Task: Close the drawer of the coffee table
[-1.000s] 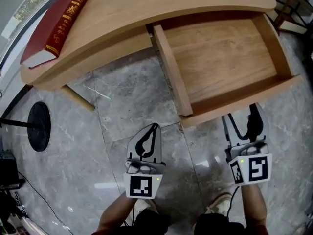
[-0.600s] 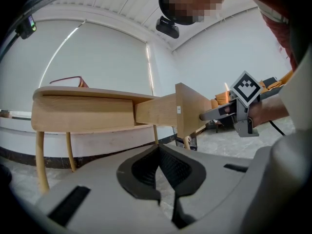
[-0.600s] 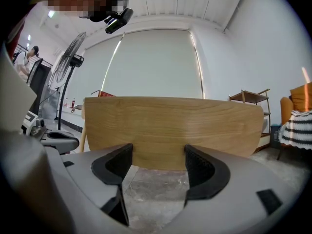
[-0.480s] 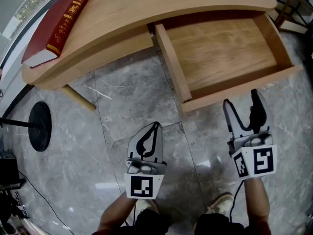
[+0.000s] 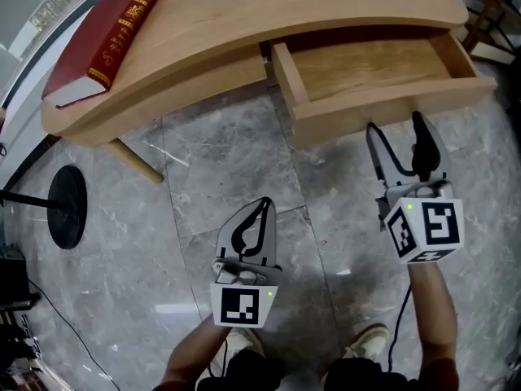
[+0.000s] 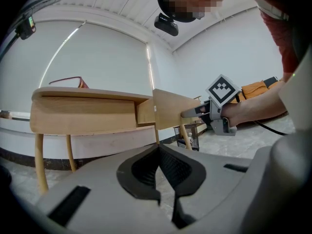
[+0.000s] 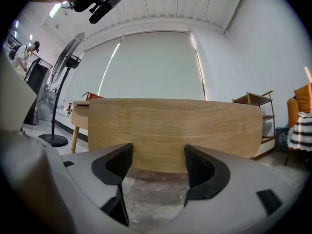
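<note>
Now my right gripper (image 5: 396, 137), jaws wide, meets the half-shut drawer (image 5: 366, 108); next, a straight push inward. Left gripper (image 5: 260, 210) is closed and idle.

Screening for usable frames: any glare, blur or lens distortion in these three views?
Head view: sharp, evenly lit, glare on the marble floor. Left gripper view: fisheye vignette, mosaic patch at top. Right gripper view: drawer front bowed by the fisheye, bright blind behind.
</note>
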Demonstrator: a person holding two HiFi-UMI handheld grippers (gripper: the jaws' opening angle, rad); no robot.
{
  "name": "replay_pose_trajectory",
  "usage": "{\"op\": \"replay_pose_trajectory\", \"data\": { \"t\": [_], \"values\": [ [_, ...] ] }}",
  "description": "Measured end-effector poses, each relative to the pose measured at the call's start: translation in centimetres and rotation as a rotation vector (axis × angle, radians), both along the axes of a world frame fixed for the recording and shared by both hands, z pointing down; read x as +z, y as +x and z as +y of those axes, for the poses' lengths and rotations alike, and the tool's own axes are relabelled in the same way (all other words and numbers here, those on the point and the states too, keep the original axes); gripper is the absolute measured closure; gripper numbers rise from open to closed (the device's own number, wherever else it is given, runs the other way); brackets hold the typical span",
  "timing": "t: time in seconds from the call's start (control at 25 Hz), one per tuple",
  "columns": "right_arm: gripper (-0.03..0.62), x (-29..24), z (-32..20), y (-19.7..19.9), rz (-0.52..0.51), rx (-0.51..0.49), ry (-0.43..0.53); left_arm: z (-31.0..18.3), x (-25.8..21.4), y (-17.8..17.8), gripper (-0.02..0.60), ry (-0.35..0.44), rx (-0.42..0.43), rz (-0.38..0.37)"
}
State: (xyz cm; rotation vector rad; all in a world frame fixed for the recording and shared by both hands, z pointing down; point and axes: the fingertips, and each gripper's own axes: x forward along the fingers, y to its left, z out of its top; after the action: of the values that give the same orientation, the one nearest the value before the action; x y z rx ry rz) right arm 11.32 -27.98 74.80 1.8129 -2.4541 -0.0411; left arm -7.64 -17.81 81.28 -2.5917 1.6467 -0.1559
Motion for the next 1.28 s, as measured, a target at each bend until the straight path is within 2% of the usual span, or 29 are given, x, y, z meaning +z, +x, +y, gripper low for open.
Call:
{"op": "replay_pose_trajectory", "data": {
  "t": [0.16, 0.48, 0.8, 1.12, 1.28],
  "values": [
    [0.276, -0.7, -2.5, -0.4, 0.011, 0.004, 0.007, -0.2, 0.3, -0.1, 0.577, -0.013, 0.002, -0.002],
    [0.278, -0.6, -7.5, -1.9, 0.010, 0.016, 0.004, -1.8, -0.3, 0.1, 0.577, 0.016, 0.015, -0.024],
    [0.276, -0.6, -9.7, -2.4, 0.003, 0.012, 0.030, -4.3, -1.1, 0.1, 0.575, 0.042, 0.024, -0.054],
    [0.276, -0.6, -12.8, -3.1, 0.010, 0.017, 0.000, -4.9, -0.9, -0.4, 0.577, 0.022, 0.011, -0.017],
    [0.275, -0.5, -13.3, -3.2, -0.004, 0.018, 0.027, -5.2, -0.9, -0.9, 0.575, 0.021, -0.006, 0.003]
  ]
}}
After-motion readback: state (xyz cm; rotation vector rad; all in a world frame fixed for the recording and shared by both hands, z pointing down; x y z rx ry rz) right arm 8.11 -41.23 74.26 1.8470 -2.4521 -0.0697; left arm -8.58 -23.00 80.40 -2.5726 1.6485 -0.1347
